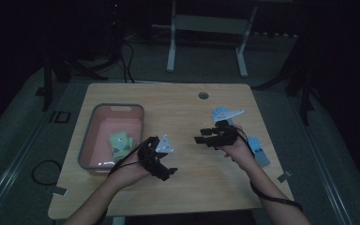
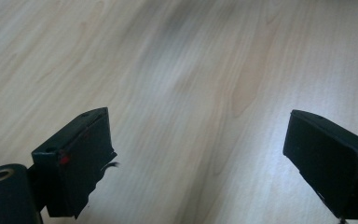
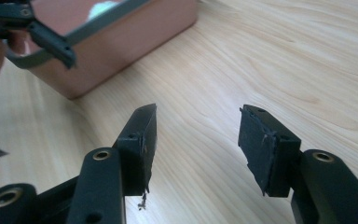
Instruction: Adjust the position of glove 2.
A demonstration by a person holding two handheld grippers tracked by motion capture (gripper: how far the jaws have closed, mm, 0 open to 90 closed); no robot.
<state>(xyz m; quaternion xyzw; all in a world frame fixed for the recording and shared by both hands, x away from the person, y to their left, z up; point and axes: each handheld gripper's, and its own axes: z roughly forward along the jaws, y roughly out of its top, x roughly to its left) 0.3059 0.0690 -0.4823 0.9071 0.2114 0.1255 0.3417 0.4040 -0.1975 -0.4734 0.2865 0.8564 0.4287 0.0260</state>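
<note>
1. Nearest the person in the high view, the left gripper (image 1: pixel 161 161) is held low over the wooden table (image 1: pixel 206 187), just right of the pink bin (image 1: pixel 86 140). Its own view shows the jaws spread wide over bare wood, nothing between them.
2. A little farther, the right gripper (image 1: pixel 206 136) points left toward the bin. Its own view shows the jaws apart and empty, the bin's pink wall (image 3: pixel 121 42) beyond them, and the left gripper (image 3: pixel 32 25) cut off at the top corner.
3. The high view alone shows the green toy (image 1: pixel 120 143) lying inside the bin; dim light makes its shape hard to read, perhaps a soft figure.
4. Blue items (image 1: pixel 258 151) lie beside the right hand, partly hidden by it.
5. Farthest, a small hole (image 1: pixel 203 95) sits near the table's back edge.
</note>
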